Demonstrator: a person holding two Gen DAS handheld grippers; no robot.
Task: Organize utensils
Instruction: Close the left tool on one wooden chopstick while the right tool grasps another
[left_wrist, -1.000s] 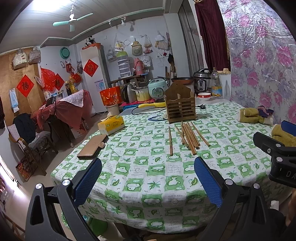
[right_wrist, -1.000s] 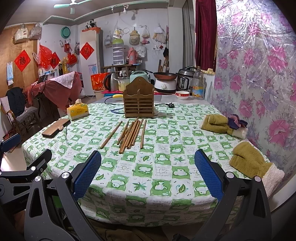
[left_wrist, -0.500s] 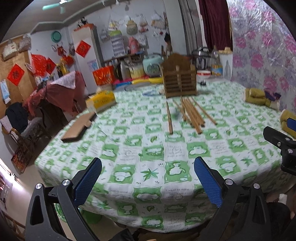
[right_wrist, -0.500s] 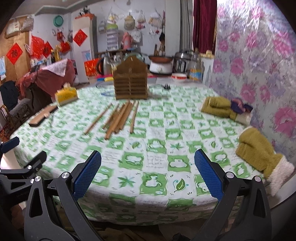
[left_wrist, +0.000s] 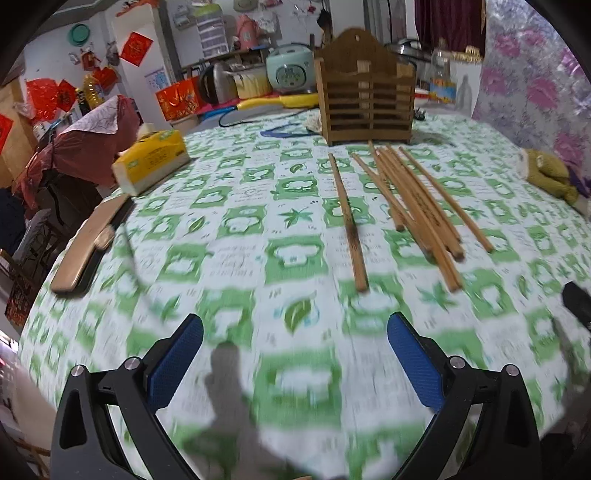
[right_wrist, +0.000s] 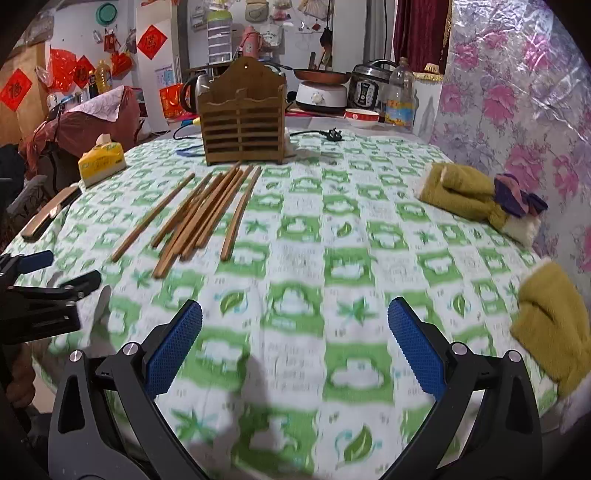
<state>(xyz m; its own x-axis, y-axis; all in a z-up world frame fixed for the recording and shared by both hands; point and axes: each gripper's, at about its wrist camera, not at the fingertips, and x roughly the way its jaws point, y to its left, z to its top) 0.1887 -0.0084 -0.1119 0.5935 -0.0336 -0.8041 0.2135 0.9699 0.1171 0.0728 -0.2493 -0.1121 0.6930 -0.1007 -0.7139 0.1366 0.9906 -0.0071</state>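
From the left wrist view, the left gripper (left_wrist: 294, 345) is hanging low over the near part of the table (left_wrist: 236, 266), its blue pads spread wide with nothing between them. The chopsticks (left_wrist: 410, 195) are lying loose on the green-and-white checked cloth, well ahead of the fingers; one stick (left_wrist: 347, 221) is lying alone to the left of the bunch, and the rest are fanning out from near the foot of the wooden holder (left_wrist: 365, 99) standing behind them. To my eye this is the approach, with nothing picked up yet. The next move is calling for reaching forward and closing on a single stick, probably the lone one, since it is lying clear of the others. A yellow tissue pack (left_wrist: 151, 162) is sitting off to the left; its printing is too blurred to read.

From the right wrist view, the right gripper (right_wrist: 294, 345) is likewise standing wide apart and empty above the cloth. The chopsticks (right_wrist: 207, 210) are lying ahead and to the left, the wooden holder (right_wrist: 242, 122) just beyond their far ends, its slots empty as far as I can tell. The left gripper (right_wrist: 48, 288) is showing at the left edge. Red diamond papers (right_wrist: 150, 37) on the far wall are carrying characters too small to make out, and the label on the bottle (right_wrist: 400, 96) is unreadable. Yellow gloves (right_wrist: 461, 195) are resting to the right.
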